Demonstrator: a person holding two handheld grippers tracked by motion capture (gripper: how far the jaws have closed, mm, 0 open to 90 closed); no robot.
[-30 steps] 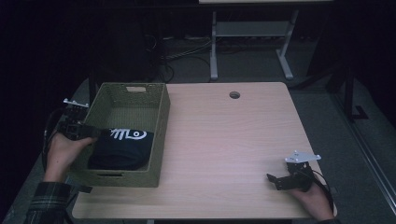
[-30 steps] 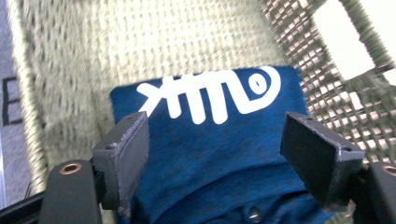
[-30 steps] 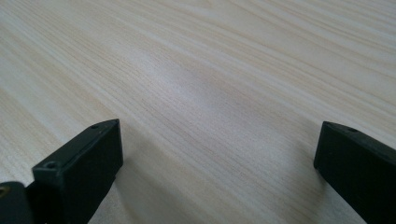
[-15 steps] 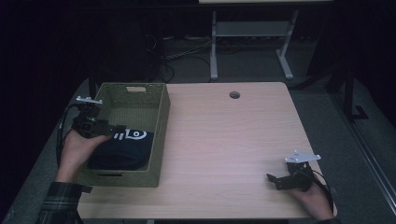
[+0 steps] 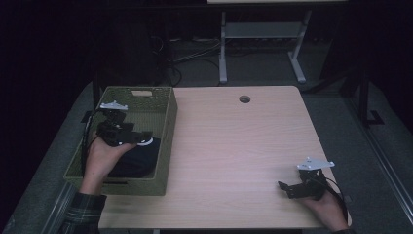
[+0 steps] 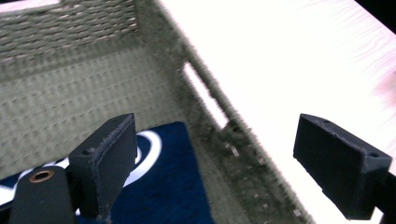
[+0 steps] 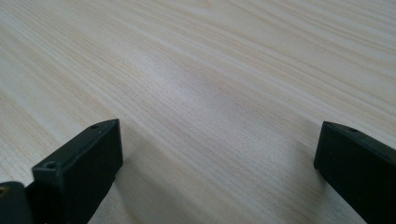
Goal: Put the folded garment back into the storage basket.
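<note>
Hovering inside the olive woven basket [image 5: 165, 122], the left gripper [image 5: 146, 140] (fingers apart, just been opening, nothing between) sits above the dark navy folded cloth [image 5: 139, 158]; the right gripper [image 5: 285, 187], fingers apart, rests on the pale wooden desk [image 5: 234, 146].

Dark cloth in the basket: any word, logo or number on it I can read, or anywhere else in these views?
No readable text anywhere.
Dark blue cloth in the woven basket: white curved print, part of a mark, too partial to read.
Table: no label.

Plaid sleeve [image 5: 83, 212] at lower left – black grippers, left [image 5: 141, 140] and right [image 5: 287, 187], grey three-cornered plates, trailing black cables.
</note>
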